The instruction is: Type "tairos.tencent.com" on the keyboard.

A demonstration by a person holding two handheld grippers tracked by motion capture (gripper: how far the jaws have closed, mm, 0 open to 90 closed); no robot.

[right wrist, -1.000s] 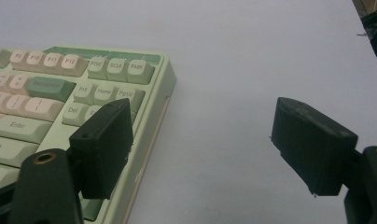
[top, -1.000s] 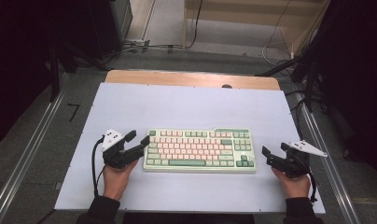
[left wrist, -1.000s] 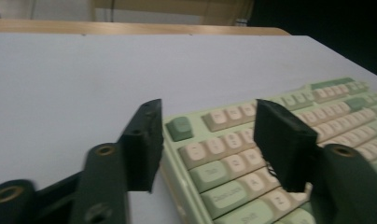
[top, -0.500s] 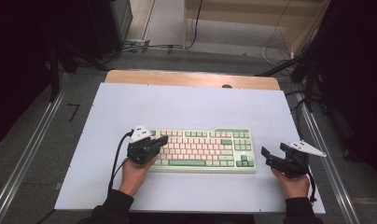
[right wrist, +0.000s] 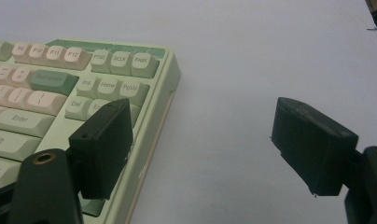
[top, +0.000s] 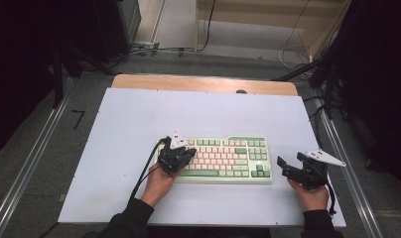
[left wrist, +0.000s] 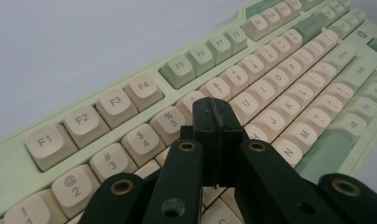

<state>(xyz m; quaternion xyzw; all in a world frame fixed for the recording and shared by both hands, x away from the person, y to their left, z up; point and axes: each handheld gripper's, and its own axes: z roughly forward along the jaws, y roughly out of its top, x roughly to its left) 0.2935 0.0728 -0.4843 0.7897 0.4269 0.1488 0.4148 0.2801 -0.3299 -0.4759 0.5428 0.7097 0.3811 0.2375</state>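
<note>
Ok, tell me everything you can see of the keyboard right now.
The keyboard is a compact, pale green plastic board with cream keys and darker green accent keys. It lies flat near the front of the white table, long side toward the person. The left gripper, jaws shut, sits over its left-centre keys, around the 6 key. The right gripper is open, just off its right end.

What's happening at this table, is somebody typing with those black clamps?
Something like that. A person holds a two-jaw gripper in each hand over a green and cream keyboard on a white table. The left gripper, jaws closed together, is poised over the keys near the left-middle rows, around the 6 and Y; whether it touches one is unclear. The right gripper waits open on the table off the keyboard's right end.
</note>
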